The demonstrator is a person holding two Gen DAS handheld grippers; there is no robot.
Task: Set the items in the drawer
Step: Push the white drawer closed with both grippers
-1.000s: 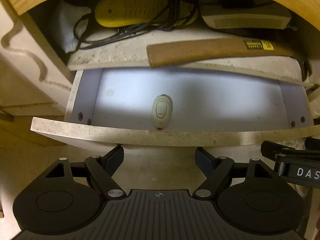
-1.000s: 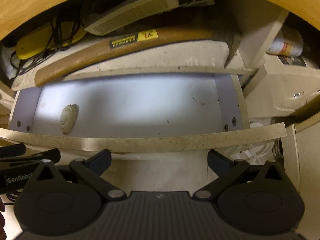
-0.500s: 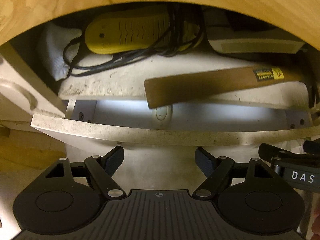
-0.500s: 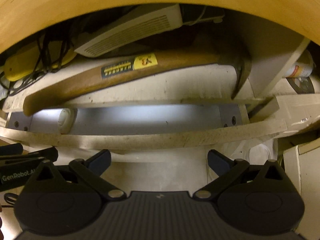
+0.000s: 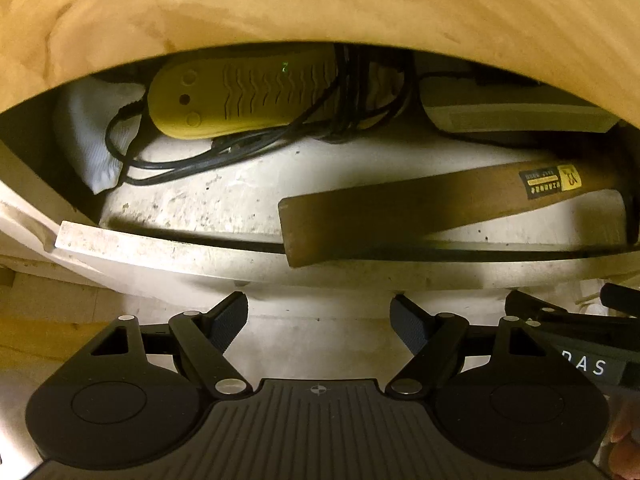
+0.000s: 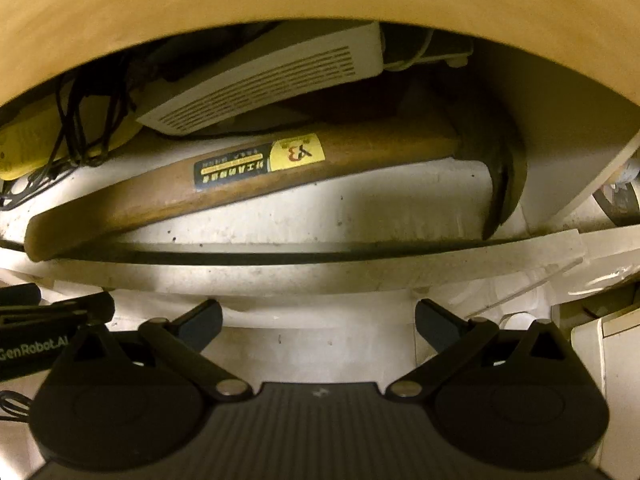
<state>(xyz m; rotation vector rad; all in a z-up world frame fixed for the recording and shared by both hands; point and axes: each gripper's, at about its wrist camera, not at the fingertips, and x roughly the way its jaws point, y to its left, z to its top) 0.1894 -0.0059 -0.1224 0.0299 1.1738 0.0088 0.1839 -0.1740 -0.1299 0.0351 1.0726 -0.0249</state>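
Observation:
The white drawer front (image 5: 200, 256) (image 6: 280, 276) stands pushed in under the shelf, with only a thin dark slit above its top edge. Its inside and the small white oval item are hidden. My left gripper (image 5: 318, 320) is open and empty, its fingertips right at the drawer front. My right gripper (image 6: 318, 322) is open and empty, likewise at the drawer front, to the right of the left one.
On the shelf above lie a wooden-handled hammer (image 5: 440, 208) (image 6: 248, 176), a yellow device (image 5: 240, 92) wrapped in black cord, a white cloth (image 5: 92, 128) and a white vented box (image 6: 272, 80). A wooden tabletop edge (image 5: 320, 12) overhangs it all.
The drawer has slid from wide open to nearly shut. The white oval item inside has gone out of sight. Both grippers moved forward with the drawer front.

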